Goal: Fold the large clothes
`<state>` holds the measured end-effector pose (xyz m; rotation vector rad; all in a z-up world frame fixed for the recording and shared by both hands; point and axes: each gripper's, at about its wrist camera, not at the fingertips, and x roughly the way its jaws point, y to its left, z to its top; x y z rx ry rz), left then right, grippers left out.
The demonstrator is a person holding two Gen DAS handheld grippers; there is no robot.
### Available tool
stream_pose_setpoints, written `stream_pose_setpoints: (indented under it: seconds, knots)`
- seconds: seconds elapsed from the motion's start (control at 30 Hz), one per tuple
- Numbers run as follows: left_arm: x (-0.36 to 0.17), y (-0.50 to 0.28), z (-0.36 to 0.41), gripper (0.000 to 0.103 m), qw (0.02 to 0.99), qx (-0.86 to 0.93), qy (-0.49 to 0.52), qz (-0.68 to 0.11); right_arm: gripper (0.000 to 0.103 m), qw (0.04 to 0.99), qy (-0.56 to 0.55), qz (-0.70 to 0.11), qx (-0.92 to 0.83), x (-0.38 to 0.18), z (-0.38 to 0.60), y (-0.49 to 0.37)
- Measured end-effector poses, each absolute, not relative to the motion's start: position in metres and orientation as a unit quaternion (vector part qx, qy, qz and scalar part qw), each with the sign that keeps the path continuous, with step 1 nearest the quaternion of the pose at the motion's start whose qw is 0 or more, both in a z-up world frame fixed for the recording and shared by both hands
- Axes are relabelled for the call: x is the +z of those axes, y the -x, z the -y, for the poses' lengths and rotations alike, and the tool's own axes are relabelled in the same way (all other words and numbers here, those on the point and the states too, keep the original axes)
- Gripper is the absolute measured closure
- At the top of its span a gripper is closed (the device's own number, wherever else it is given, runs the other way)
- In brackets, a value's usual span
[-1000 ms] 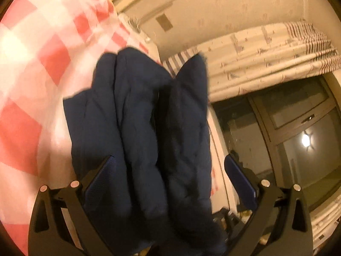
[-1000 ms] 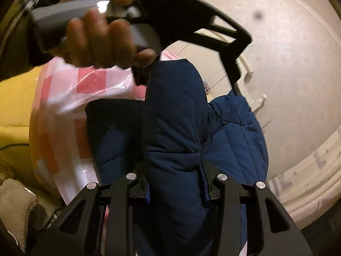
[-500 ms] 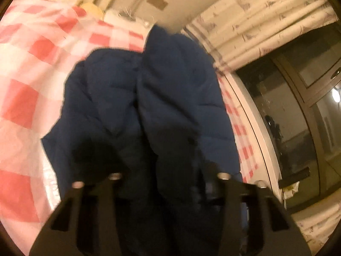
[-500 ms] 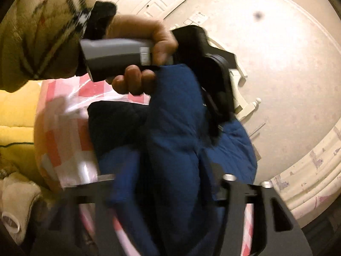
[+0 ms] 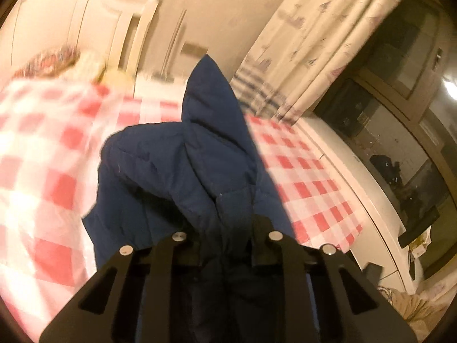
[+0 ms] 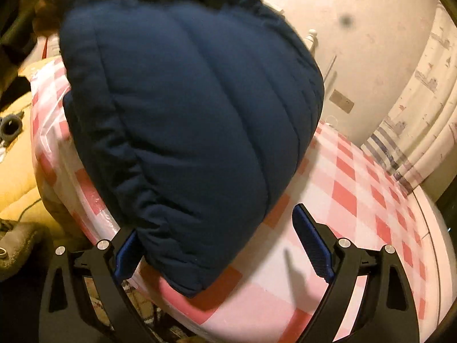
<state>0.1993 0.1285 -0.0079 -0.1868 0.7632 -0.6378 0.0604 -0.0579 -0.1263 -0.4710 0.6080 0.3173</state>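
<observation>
A navy quilted puffer jacket (image 5: 182,165) hangs over a bed with a pink-and-white checked cover (image 5: 42,148). My left gripper (image 5: 225,228) is shut on a bunched fold of the jacket, which rises to a point ahead of the fingers. In the right wrist view the jacket (image 6: 188,114) hangs as a large rounded bulk above the checked cover (image 6: 357,208). My right gripper (image 6: 222,245) is open, its blue pads (image 6: 311,240) spread wide. The jacket's lower edge hangs down between them, not clamped.
A white headboard (image 5: 142,28) and a beige wall stand behind the bed. Patterned curtains (image 5: 322,43) and a dark window (image 5: 400,143) are to the right. Yellow bedding (image 6: 17,157) lies left of the bed in the right wrist view.
My right gripper has opened and let go of the jacket. My left gripper closed on the jacket and has swung so the bed and headboard come into view.
</observation>
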Motion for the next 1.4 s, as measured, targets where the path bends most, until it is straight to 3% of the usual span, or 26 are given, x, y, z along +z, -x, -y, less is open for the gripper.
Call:
stream_pose_setpoints:
  seconds: [0.13,0.33,0.47,0.53,0.63,0.77,0.8,0.87,1.03,1.17,1.3,1.4]
  knots:
    - [-0.016,-0.189,-0.149,0.083,0.881,-0.296,0.099,-0.356,0.017,0.913,0.236,-0.297,0.153,-0.127,0.059,-0.06]
    - [-0.105,-0.226,-0.211,0.079,0.831,-0.307,0.234,-0.399,0.016,0.91,0.236,-0.302,0.156,-0.139,0.056,-0.06]
    - [-0.113,-0.227,-0.217,0.076,0.832,-0.313,0.238,-0.391,0.017,0.897,0.26,-0.291,0.21,-0.12,0.056,-0.045]
    - [-0.113,-0.226,-0.214,0.074,0.836,-0.312,0.231,-0.388,0.02,0.9,0.213,-0.273,0.265,-0.097,0.063,-0.034]
    - [-0.116,-0.225,-0.215,0.065,0.838,-0.309,0.23,-0.387,0.023,0.912,0.155,-0.235,0.299,-0.062,0.063,-0.032]
    - [-0.116,-0.219,-0.218,0.053,0.849,-0.288,0.223,-0.383,0.035,0.917,0.15,-0.228,0.29,-0.051,0.037,-0.057]
    - [-0.111,-0.214,-0.218,0.047,0.858,-0.275,0.211,-0.379,0.036,0.914,0.15,-0.234,0.295,-0.055,0.03,-0.068]
    - [-0.1,-0.206,-0.218,0.021,0.88,-0.225,0.176,-0.38,0.039,0.898,0.16,-0.268,0.311,-0.075,0.008,-0.085]
    - [-0.033,-0.163,-0.218,0.018,0.944,-0.091,0.082,-0.305,0.038,0.891,0.201,-0.277,0.298,-0.102,-0.013,-0.094]
    - [0.013,-0.137,-0.18,0.012,0.958,-0.142,0.054,-0.243,0.038,0.891,0.203,-0.281,0.292,-0.103,-0.016,-0.096]
    - [-0.008,-0.155,-0.124,0.013,0.943,-0.128,-0.016,-0.305,0.038,0.893,0.208,-0.278,0.287,-0.106,-0.014,-0.095]
    - [-0.055,-0.171,-0.112,0.024,0.929,-0.089,-0.047,-0.356,0.038,0.892,0.204,-0.28,0.292,-0.104,-0.012,-0.093]
